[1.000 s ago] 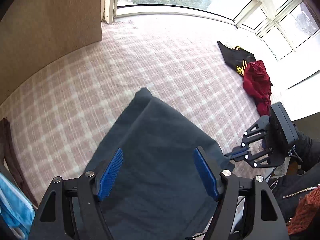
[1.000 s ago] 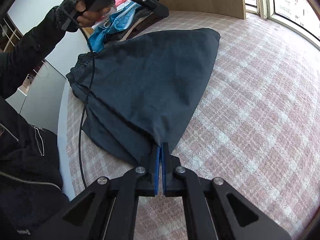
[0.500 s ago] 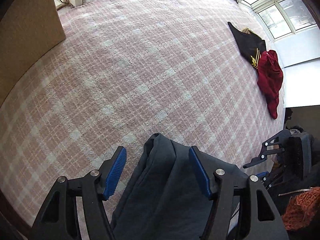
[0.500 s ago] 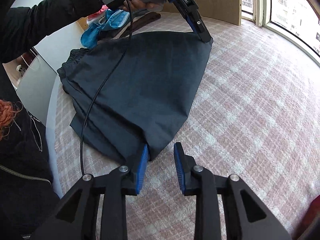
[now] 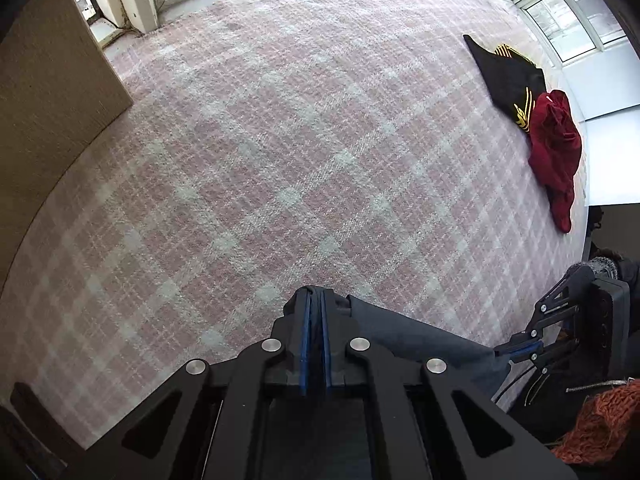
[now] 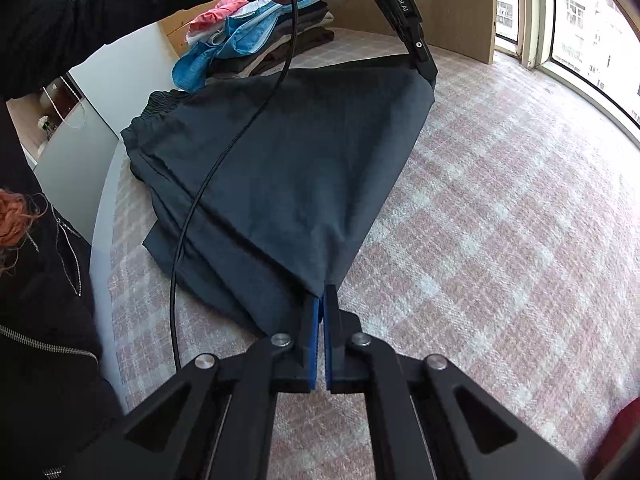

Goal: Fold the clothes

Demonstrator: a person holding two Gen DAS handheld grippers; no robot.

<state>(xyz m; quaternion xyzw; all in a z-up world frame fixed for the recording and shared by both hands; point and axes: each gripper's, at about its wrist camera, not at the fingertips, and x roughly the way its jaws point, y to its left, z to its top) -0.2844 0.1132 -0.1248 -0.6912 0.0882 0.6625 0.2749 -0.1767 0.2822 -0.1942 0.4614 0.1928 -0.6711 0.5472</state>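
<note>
A dark navy garment (image 6: 280, 168) with an elastic waistband lies folded on the pink plaid cover (image 6: 500, 220). My right gripper (image 6: 321, 300) is shut on its near corner. My left gripper (image 5: 315, 300) is shut on the far corner; it also shows in the right wrist view (image 6: 428, 72) at the garment's top right tip. The garment's edge (image 5: 420, 340) stretches between the two grippers. The right gripper's body shows at the right edge of the left wrist view (image 5: 576, 320).
A black garment with yellow stripes (image 5: 508, 76) and a red garment (image 5: 556, 148) lie at the cover's far right edge. A stack of folded clothes (image 6: 256, 44) sits beyond the navy garment. A wooden panel (image 5: 44, 92) stands at left. Windows line the far side.
Both grippers have closed on the navy garment's corners. The right gripper opened half a second ago and has shut again. The left gripper moved forward to the far corner.
</note>
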